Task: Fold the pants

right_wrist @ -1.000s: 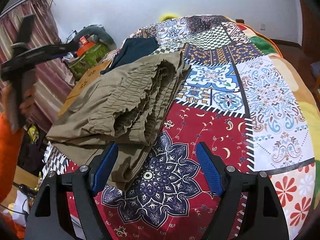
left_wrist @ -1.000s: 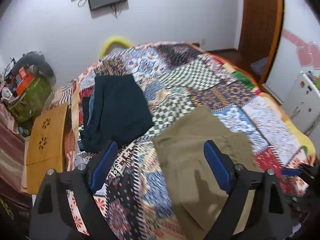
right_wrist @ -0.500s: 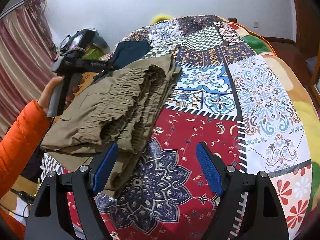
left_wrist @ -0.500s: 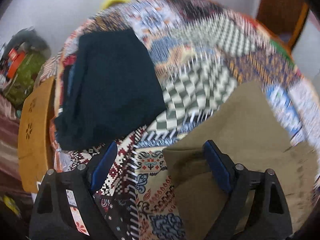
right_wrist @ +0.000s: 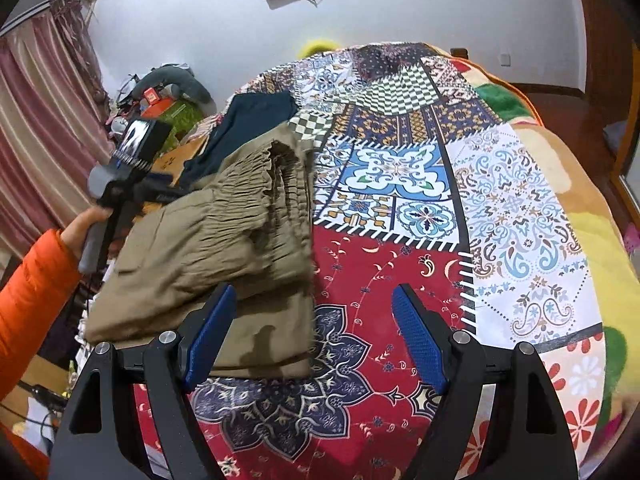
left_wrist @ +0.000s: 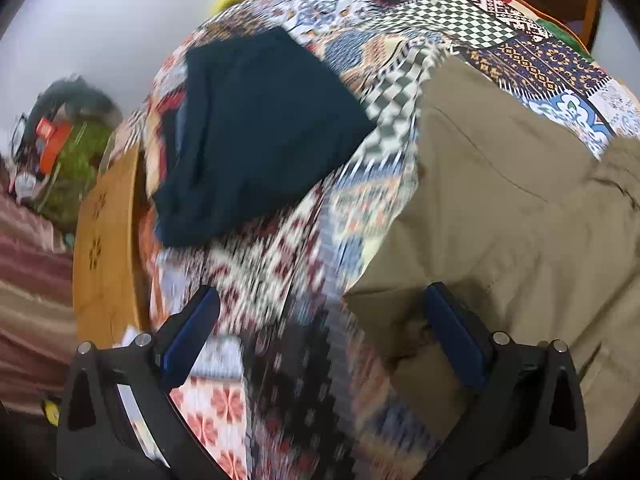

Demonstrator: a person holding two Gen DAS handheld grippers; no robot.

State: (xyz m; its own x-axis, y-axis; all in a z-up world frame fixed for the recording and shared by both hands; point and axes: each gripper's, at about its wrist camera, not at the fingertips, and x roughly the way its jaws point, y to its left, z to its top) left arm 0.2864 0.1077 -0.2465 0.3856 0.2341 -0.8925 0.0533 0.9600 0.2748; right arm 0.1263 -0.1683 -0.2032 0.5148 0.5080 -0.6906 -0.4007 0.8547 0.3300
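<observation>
Folded khaki pants [right_wrist: 224, 248] lie on the patchwork bedspread [right_wrist: 420, 184], gathered waistband facing up. In the left wrist view the khaki pants [left_wrist: 520, 216] fill the right side. My left gripper [left_wrist: 320, 336] is open and empty, low over the bed, its right finger above the pants' near corner. It shows in the right wrist view as a hand-held tool [right_wrist: 124, 184] at the pants' left edge. My right gripper [right_wrist: 312, 340] is open and empty, its left finger over the pants' near edge.
A folded dark teal garment [left_wrist: 256, 136] lies on the bed beyond the khaki pants. A wooden table [left_wrist: 104, 248] stands by the bed's left edge, with a green bag and clutter [left_wrist: 64, 148] behind. Striped curtains [right_wrist: 36, 128] hang at left.
My left gripper has dropped lower and closer to the khaki pants' corner, with motion blur. My right gripper has edged closer to the pants' near edge. Both stay open.
</observation>
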